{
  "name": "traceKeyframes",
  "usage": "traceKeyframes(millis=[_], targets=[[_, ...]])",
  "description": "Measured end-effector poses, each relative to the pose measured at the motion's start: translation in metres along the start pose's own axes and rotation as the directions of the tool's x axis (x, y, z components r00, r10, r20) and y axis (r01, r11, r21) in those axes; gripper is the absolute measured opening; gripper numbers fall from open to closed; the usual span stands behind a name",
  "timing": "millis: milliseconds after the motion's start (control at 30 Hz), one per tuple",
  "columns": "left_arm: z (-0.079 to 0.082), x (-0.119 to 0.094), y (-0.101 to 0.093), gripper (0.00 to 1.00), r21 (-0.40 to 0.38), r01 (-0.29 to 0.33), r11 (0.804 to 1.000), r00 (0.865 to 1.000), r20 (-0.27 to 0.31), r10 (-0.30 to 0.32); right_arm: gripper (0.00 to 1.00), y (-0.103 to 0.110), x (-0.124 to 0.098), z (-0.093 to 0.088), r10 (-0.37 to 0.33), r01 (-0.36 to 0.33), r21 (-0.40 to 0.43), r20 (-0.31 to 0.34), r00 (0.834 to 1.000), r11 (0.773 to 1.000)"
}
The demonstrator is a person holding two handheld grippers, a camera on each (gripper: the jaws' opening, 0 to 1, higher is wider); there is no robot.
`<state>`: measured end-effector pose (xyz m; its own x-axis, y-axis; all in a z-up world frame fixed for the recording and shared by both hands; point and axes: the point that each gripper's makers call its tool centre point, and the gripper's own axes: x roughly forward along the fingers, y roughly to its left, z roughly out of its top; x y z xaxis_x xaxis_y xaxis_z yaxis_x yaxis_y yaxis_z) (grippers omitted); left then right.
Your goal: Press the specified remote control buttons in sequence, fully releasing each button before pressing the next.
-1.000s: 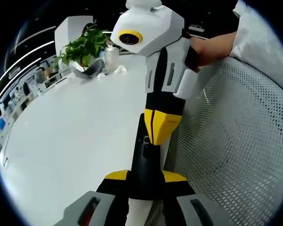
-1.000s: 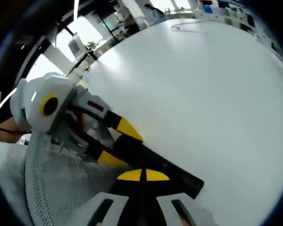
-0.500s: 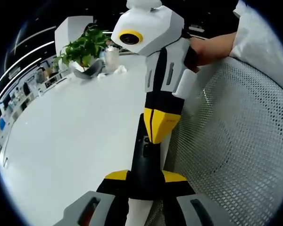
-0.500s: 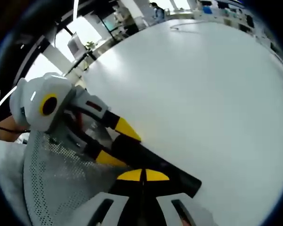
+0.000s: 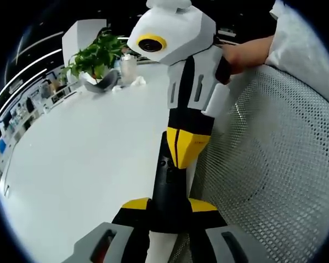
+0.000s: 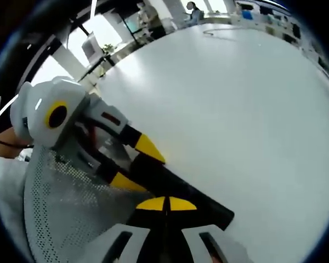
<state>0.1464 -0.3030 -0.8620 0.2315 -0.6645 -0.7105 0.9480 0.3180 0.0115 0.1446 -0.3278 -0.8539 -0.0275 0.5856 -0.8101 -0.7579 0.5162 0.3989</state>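
A black remote control (image 5: 165,189) lies lengthwise between the yellow-tipped jaws of my left gripper (image 5: 169,205), which is shut on its near end. My right gripper (image 5: 185,148) comes down from the top of the left gripper view. Its jaws are shut together and their yellow tip rests on the remote's upper face by the small buttons. In the right gripper view, the shut right gripper (image 6: 165,204) sits over the remote (image 6: 193,195). The left gripper (image 6: 136,164) clamps the remote's far end from the left.
The white table (image 5: 82,148) stretches away to the left. A potted plant (image 5: 96,57) and a jar (image 5: 129,67) stand at its far end. A white mesh chair back (image 5: 274,164) is close on the right, with a person's hand (image 5: 247,52) above it.
The right gripper view has tilted slightly. Both grippers and the remote keep their places.
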Motion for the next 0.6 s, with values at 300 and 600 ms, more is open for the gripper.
traceKeyframes(millis=[300,600], targets=[[-0.0004,0.0003,0.0004,0.25,0.001,0.000,1.000,1.000,0.000,0.000,0.00,-0.0018,0.0005,0.0003,0.013,-0.013,0.038,0.006,1.000,0.999],[0.0001,-0.0001,0.0004,0.25,-0.002,0.001,1.000,1.000,-0.001,-0.001,0.00,-0.0008,0.0005,0.0003,0.004,-0.004,0.010,0.006,1.000,1.000]])
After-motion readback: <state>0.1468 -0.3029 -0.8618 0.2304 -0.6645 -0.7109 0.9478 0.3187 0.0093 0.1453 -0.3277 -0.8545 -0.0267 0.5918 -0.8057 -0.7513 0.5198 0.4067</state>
